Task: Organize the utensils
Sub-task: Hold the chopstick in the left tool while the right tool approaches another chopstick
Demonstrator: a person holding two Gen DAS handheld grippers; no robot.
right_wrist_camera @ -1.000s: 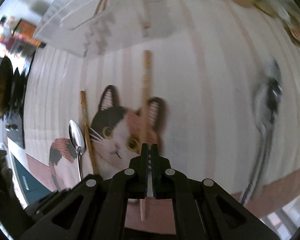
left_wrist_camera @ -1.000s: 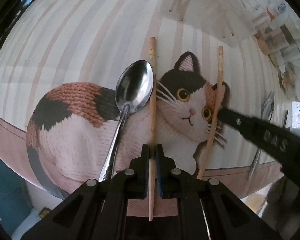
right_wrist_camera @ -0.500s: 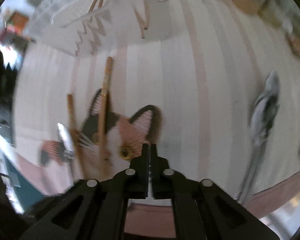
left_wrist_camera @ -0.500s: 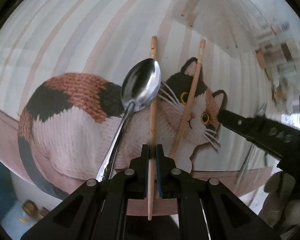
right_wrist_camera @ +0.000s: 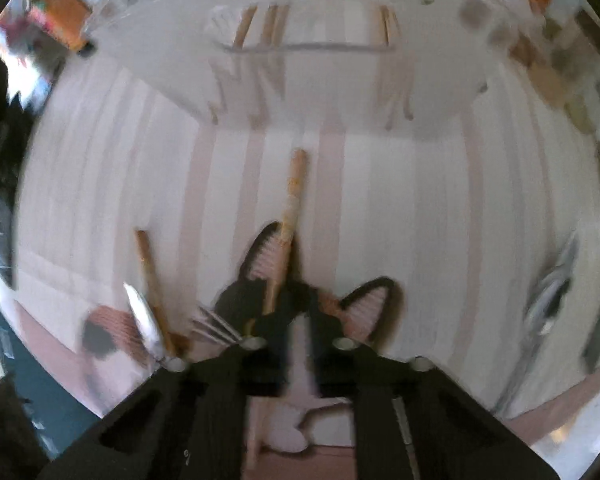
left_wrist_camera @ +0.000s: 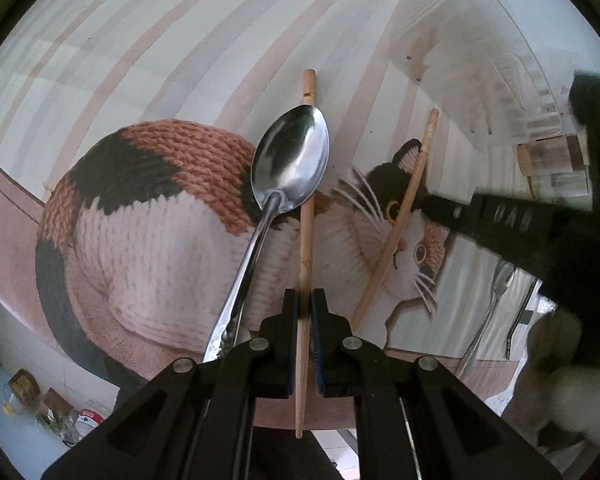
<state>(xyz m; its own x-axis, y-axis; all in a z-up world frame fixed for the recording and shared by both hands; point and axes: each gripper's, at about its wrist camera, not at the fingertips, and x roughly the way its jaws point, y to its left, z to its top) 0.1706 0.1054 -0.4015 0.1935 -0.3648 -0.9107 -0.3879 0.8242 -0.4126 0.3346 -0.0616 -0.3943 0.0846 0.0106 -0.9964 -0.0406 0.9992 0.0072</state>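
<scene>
My left gripper (left_wrist_camera: 305,300) is shut on a wooden chopstick (left_wrist_camera: 307,208) that points forward over the cat-print mat (left_wrist_camera: 148,240). A steel spoon (left_wrist_camera: 288,164) lies against it on the left. A second chopstick (left_wrist_camera: 404,216) lies slanted across the cat's face, beside my right gripper (left_wrist_camera: 424,202). In the blurred right wrist view this chopstick (right_wrist_camera: 290,216) runs past the left finger (right_wrist_camera: 268,328). The right gripper (right_wrist_camera: 300,312) stands slightly open, with the cat print showing in the gap. The left-held chopstick (right_wrist_camera: 148,276) and spoon (right_wrist_camera: 144,316) show at the left.
A clear plastic organizer tray (right_wrist_camera: 308,60) with several chopsticks in it stands at the far side of the mat and shows also in the left wrist view (left_wrist_camera: 472,60). A metal fork or spoon (left_wrist_camera: 492,304) lies at the right. Clutter (left_wrist_camera: 48,404) sits below the table edge.
The right gripper has opened slightly and let go of the second chopstick, which swung to a slant across the cat's face. The left gripper keeps its chopstick.
</scene>
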